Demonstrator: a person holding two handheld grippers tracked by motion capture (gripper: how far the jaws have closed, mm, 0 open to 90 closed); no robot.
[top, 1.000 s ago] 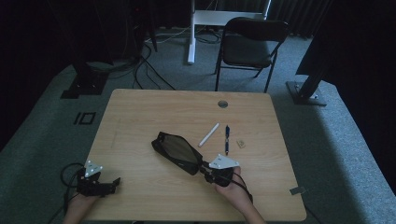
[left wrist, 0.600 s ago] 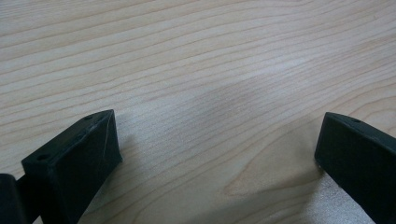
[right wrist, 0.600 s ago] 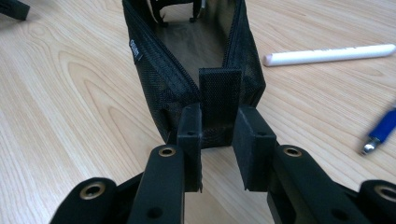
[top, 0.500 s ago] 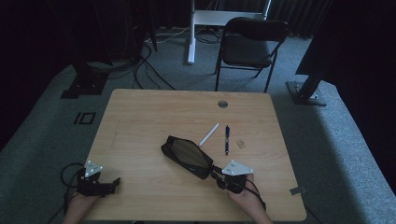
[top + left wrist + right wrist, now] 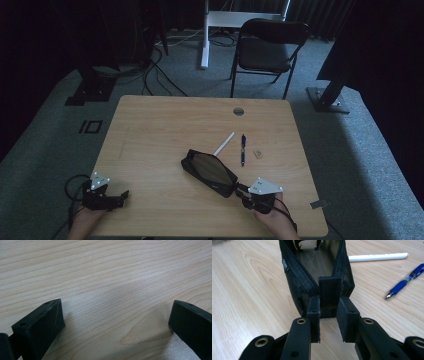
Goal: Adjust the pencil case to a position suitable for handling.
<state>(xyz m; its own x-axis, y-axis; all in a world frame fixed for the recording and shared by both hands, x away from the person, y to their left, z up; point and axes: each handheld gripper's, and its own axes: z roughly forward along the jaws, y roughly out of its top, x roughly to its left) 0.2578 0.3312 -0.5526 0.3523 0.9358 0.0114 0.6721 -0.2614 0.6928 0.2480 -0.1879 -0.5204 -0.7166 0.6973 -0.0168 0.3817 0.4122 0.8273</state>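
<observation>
Nearby, right gripper (image 5: 328,323) jaws clamped on pull tab (image 5: 329,293) of open pencil case (image 5: 210,171), mid-table. Tab grip narrow: slip risked if tugged. Left gripper (image 5: 121,196) jaws apart, idle. Beyond, blue pen (image 5: 243,149) and white pen (image 5: 224,144) could be swept by dragged case.

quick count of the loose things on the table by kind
Black mesh zip pouch: 1
Pens: 2, a white capped pen and a blue pen
Small pale tag-like piece, too small to identify: 1
Total: 4
</observation>
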